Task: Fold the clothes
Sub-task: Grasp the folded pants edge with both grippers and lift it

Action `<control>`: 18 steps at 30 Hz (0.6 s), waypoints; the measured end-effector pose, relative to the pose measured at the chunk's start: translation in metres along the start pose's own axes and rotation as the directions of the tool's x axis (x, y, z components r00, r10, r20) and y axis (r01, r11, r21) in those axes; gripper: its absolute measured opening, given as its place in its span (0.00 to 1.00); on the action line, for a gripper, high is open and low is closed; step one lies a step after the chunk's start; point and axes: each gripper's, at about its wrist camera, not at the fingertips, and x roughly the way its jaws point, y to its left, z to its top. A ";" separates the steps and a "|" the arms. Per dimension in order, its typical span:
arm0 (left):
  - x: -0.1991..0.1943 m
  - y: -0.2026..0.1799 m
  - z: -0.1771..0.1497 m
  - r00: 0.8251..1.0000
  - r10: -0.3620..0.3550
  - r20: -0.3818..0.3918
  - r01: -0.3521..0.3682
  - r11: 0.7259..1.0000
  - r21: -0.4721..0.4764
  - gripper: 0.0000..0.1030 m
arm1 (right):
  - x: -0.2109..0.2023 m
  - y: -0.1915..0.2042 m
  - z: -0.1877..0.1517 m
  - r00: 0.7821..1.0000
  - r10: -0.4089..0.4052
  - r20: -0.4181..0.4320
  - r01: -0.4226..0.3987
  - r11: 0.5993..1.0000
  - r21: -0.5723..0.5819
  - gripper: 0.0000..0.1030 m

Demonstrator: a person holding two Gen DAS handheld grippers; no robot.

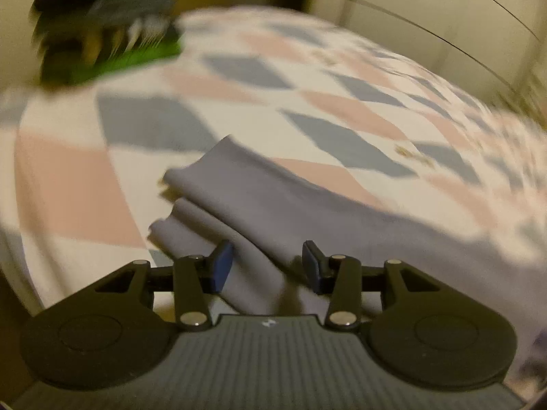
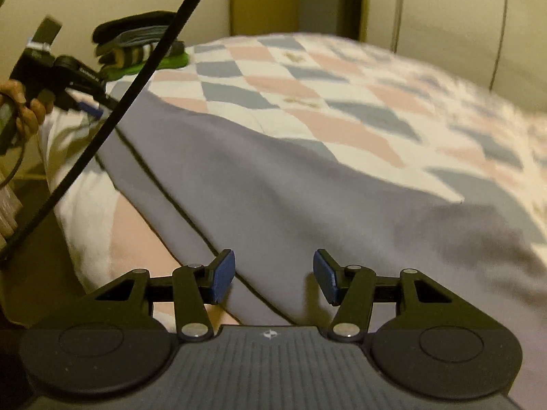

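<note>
Lavender garment spread flat, folded edges, on checked bedspread, both grippers' jaws open, empty

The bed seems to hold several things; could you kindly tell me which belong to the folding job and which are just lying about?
Part of the job:
- grey garment, spread on the bed
- left gripper, open over the garment
- right gripper, open over the garment

Just lying about:
- checked quilt underneath
- stack of folded clothes at the far corner
- black cable crossing the right wrist view
</note>
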 end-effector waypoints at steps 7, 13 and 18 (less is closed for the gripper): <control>-0.025 -0.038 -0.040 0.973 -0.004 0.231 -0.112 0.868 0.484 0.37 | -0.012 0.032 -0.029 0.979 -0.186 0.081 0.197 0.969 -0.148 0.49; -0.021 -0.071 -0.061 0.952 -0.087 0.293 -0.217 0.484 0.848 0.38 | -0.026 0.046 -0.019 0.968 -0.233 0.087 0.247 0.946 -0.209 0.49; 0.003 -0.083 -0.095 0.944 -0.091 0.317 -0.304 0.130 0.944 0.38 | -0.013 0.054 -0.017 0.966 -0.252 0.058 0.258 0.929 -0.265 0.49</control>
